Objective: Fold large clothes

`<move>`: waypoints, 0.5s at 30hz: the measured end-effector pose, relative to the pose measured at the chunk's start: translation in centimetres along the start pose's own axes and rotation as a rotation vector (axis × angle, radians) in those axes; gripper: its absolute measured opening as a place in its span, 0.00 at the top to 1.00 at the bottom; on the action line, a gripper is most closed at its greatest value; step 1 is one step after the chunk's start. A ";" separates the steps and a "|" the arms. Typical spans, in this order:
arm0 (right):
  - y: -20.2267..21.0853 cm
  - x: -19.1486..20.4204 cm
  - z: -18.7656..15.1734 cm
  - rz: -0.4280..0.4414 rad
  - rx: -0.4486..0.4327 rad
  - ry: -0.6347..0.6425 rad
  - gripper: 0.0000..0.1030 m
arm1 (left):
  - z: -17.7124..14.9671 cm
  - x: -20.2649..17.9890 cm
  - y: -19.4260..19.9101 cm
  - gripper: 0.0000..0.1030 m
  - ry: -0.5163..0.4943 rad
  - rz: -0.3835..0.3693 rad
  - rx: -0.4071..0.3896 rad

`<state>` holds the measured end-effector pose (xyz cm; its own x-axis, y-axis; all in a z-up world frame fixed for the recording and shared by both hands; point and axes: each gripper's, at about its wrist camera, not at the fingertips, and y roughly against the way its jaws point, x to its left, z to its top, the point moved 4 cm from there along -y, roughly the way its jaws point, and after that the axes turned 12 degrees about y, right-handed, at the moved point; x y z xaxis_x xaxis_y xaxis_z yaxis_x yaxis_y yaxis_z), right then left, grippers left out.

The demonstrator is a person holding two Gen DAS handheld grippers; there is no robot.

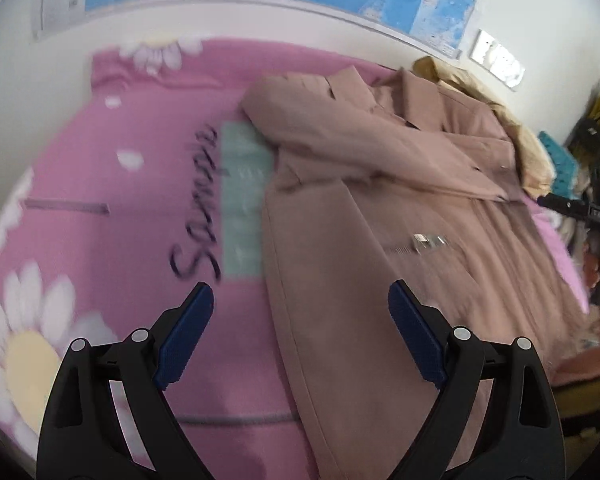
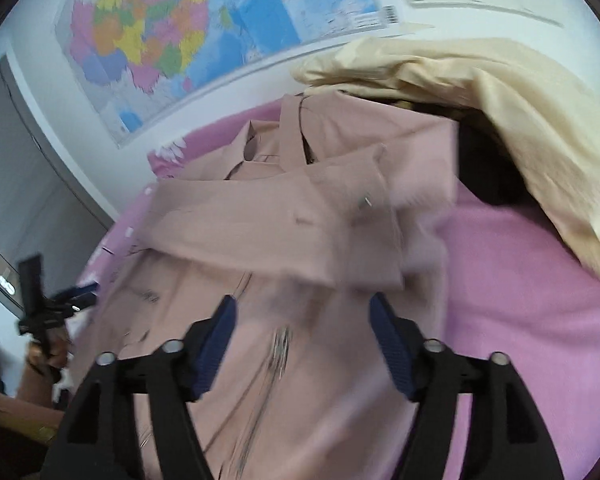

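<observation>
A dusty-pink coat [image 1: 380, 200] lies flat on a pink blanket with white daisies [image 1: 112, 184]. Both sleeves are folded across its chest, and the collar points toward the wall. My left gripper [image 1: 300, 292] stands open over the coat's left edge with nothing between its blue pads. In the right wrist view the coat [image 2: 280, 220] fills the middle, with a folded sleeve across it. My right gripper [image 2: 302, 302] hangs open above the coat's zipper, holding nothing. Each gripper also shows in the other's view: the right gripper [image 1: 596, 208] at the far right, the left gripper [image 2: 56, 304] at the far left.
A cream-yellow garment [image 2: 500, 100] is heaped beyond the coat's right shoulder, with something dark under it. Maps [image 2: 160, 32] hang on the white wall behind the bed. A hand [image 1: 596, 268] holds the right gripper. Teal and yellow clutter [image 1: 560, 160] stands at the far right.
</observation>
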<state>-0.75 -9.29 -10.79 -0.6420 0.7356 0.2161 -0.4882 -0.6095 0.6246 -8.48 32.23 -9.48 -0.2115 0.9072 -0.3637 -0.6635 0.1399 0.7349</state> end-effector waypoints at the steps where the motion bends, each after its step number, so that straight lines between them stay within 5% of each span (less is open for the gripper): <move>1: 0.6 -0.2 -0.8 0.011 0.000 -0.019 0.29 | -0.6 0.1 0.1 0.14 0.010 -0.023 0.017; 9: 2.8 -0.9 -9.0 0.097 0.062 -0.182 0.23 | -4.3 0.0 0.3 0.14 0.063 -0.164 0.108; 15: 2.2 1.4 -11.3 0.178 0.087 -0.172 0.23 | -5.9 -1.6 0.6 0.05 0.042 -0.245 0.140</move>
<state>-9.42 -12.96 -17.58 -0.5993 0.6634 0.4480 -0.3197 -0.7114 0.6258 -12.76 28.55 -11.84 -0.0893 0.8227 -0.5614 -0.5933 0.4088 0.6934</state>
